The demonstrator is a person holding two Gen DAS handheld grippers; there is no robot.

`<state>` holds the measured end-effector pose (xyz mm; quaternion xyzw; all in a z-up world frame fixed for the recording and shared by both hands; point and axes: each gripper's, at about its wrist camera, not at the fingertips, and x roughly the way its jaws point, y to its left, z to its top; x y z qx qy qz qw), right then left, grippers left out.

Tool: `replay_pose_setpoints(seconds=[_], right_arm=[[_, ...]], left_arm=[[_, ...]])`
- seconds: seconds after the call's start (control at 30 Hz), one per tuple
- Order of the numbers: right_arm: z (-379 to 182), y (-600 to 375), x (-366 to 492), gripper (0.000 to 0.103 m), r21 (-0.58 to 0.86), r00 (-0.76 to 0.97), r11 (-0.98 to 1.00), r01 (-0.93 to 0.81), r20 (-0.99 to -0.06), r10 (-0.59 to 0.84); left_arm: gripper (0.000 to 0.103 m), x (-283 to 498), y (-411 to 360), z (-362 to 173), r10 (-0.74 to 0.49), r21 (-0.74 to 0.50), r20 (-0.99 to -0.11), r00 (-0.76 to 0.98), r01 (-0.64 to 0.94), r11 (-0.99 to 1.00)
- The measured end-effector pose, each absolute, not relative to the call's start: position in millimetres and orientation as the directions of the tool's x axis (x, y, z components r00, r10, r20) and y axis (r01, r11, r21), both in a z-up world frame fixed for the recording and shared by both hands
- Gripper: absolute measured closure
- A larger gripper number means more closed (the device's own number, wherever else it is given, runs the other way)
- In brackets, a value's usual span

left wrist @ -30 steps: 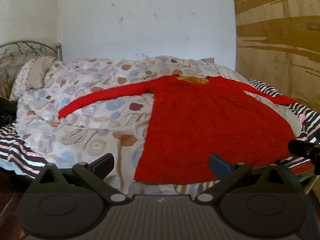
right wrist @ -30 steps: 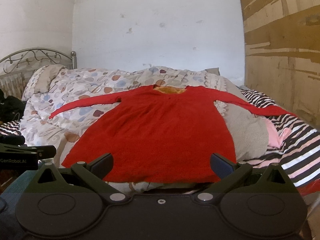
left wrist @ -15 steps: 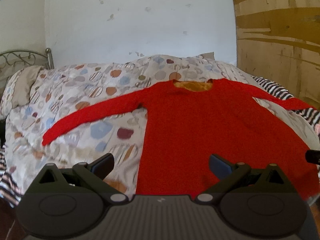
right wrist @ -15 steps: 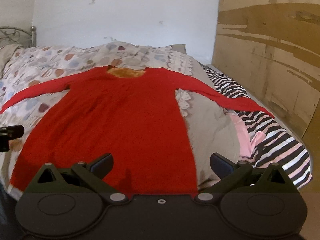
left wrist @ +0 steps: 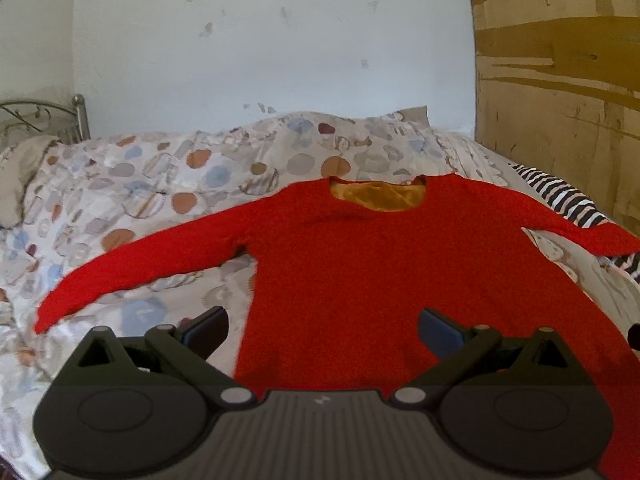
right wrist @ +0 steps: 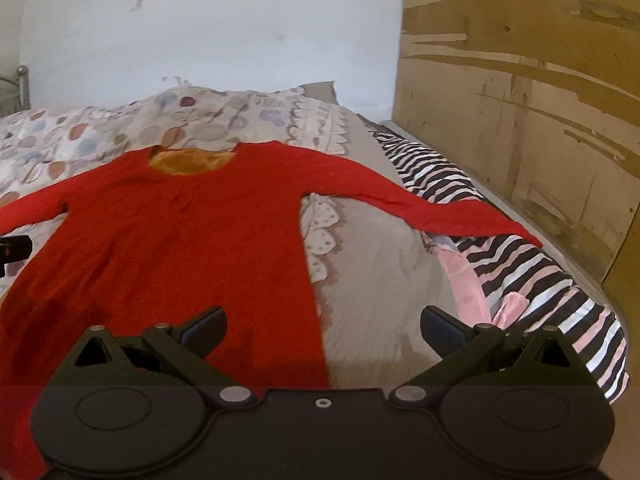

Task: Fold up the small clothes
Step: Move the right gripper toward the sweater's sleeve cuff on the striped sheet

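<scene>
A red long-sleeved dress point(left wrist: 380, 264) point(right wrist: 172, 240) with an orange lining at the neck lies flat on the bed, both sleeves spread out. My left gripper point(left wrist: 323, 330) hovers open over the dress's lower left hem edge, holding nothing. My right gripper point(right wrist: 323, 330) is open above the lower right hem edge, also holding nothing. The left sleeve point(left wrist: 132, 268) stretches over the quilt; the right sleeve point(right wrist: 424, 204) reaches onto striped fabric. The left gripper's tip point(right wrist: 14, 248) shows at the left edge of the right wrist view.
A patterned quilt point(left wrist: 160, 184) covers the bed. A black-and-white striped blanket point(right wrist: 532, 264) and pink cloth point(right wrist: 468, 288) lie at the right. A wooden panel point(right wrist: 520, 100) walls the right side, a white wall stands behind, and a metal headboard point(left wrist: 48, 120) is at the left.
Both grippers have moved forward over the bed and apart, the left toward the dress's left side, the right toward its right side. Both stay open; the dress has not moved.
</scene>
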<state>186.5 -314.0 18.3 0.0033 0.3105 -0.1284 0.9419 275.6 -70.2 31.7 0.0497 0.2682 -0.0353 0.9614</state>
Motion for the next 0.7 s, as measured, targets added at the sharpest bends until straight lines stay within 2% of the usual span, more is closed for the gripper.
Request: replay_pose_setpoints(seconds=[0.27,0.47,0.7], right_arm=[[5,-344,232,0.000,-0.078,0.754,0.952,0.298,-0.593,-0.284],[-9,-368,261,0.000,-0.085,0.736,0.935,0.344,-0.594,-0.325],[-20,-395,281,0.000,-0.078,0.747,0.921,0.383,-0.560,-0.358]], left_arm=[[0.000,335,-95,6,-0.067,0.076,-0.554,0.830,0.130,0.989],[0.000,362,-112,-15,-0.122,0.055,-0.526,0.842,0.177,0.983],[0.000,382,-129,-38,-0.110,0.070,-0.569,0.815,0.181,0.981]])
